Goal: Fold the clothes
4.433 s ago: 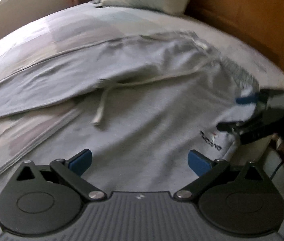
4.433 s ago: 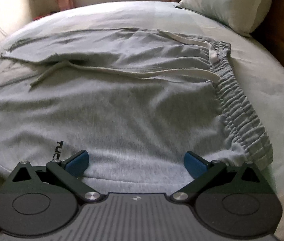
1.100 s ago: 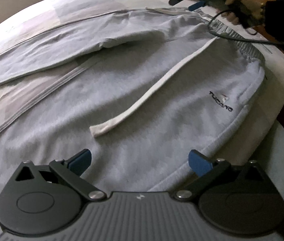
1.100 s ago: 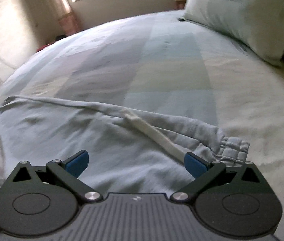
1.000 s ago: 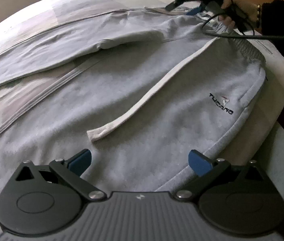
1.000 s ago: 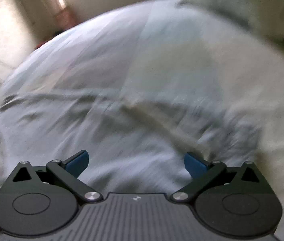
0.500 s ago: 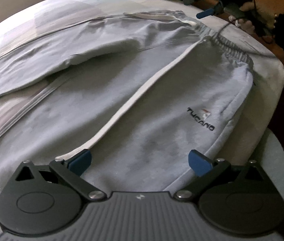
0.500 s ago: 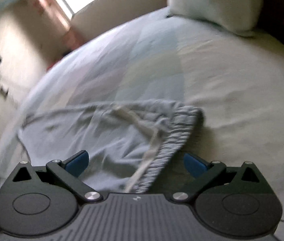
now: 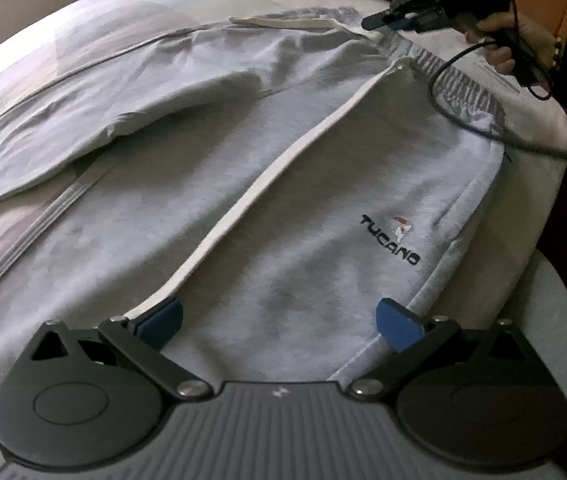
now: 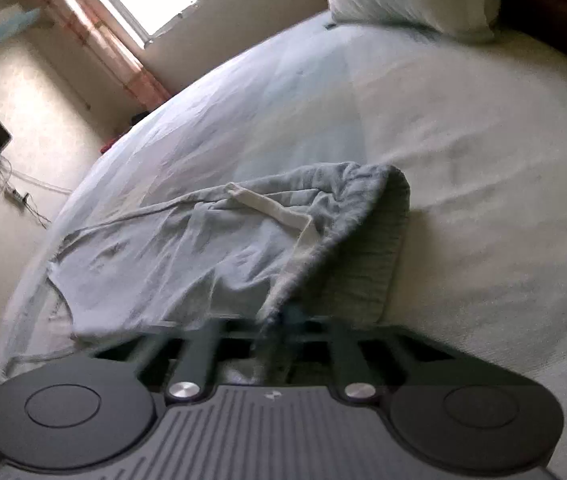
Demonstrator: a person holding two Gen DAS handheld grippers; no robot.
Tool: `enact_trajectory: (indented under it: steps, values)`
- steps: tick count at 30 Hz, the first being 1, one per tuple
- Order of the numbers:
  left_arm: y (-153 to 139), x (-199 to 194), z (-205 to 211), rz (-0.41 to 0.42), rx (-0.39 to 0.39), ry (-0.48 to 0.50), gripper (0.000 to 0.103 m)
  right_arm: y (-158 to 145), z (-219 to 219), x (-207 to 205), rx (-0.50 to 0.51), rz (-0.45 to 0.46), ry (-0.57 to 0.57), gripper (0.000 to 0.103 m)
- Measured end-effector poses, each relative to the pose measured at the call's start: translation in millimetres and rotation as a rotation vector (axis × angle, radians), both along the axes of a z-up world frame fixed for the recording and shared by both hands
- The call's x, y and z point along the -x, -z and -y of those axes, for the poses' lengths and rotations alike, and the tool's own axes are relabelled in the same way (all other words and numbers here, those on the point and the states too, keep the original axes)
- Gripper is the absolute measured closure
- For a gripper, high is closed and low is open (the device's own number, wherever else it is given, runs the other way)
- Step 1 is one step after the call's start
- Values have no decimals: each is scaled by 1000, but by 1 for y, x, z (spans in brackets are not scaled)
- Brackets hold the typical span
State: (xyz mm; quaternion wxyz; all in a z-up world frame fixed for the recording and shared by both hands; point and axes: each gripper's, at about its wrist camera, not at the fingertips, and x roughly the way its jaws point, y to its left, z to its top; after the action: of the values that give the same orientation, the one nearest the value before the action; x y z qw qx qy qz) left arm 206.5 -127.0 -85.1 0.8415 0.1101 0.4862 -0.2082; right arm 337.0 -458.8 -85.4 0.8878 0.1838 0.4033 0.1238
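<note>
On the bed [image 9: 95, 36] the grey pants [image 9: 283, 208] lie spread flat, logo side up, with one leg going away to the far left, so the cloth is ready for a fold. Your right gripper [image 10: 279, 320] has its fingers closed on the waistband [image 10: 367, 248] and lifts that edge a little off the sheet; I judge you hold it there because the elastic edge gives a firm hold for carrying the fold over. Your left gripper [image 9: 279, 316] hovers low above the near part of the pants with fingers wide and holding nothing, its left finger just beside the white drawstring [image 9: 283, 156], probably to take the cloth or keep it down.
</note>
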Motion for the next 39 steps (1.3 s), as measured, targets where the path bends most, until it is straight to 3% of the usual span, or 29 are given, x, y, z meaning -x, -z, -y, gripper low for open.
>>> enact_trajectory:
  steps: [6,11,15,20,26,35,39]
  values:
    - [-6,5,5,14,9,11,1,-9,-7,3,89,32,18,94]
    - [-5,8,3,7,2,-2,1,12,-3,-1,90,-32,45,89]
    - [-12,9,0,20,3,-4,1,-2,6,24,38,12,106,84]
    - [-12,6,-1,18,13,-23,1,-22,-14,67,-12,82,-34,81]
    - [-18,14,9,34,23,16,1,-1,-39,95,133,25,-43,66]
    - [-24,22,15,51,19,27,1,3,-37,130,176,10,-21,67]
    - [-27,27,17,57,26,34,1,-1,-46,144,129,28,-105,67]
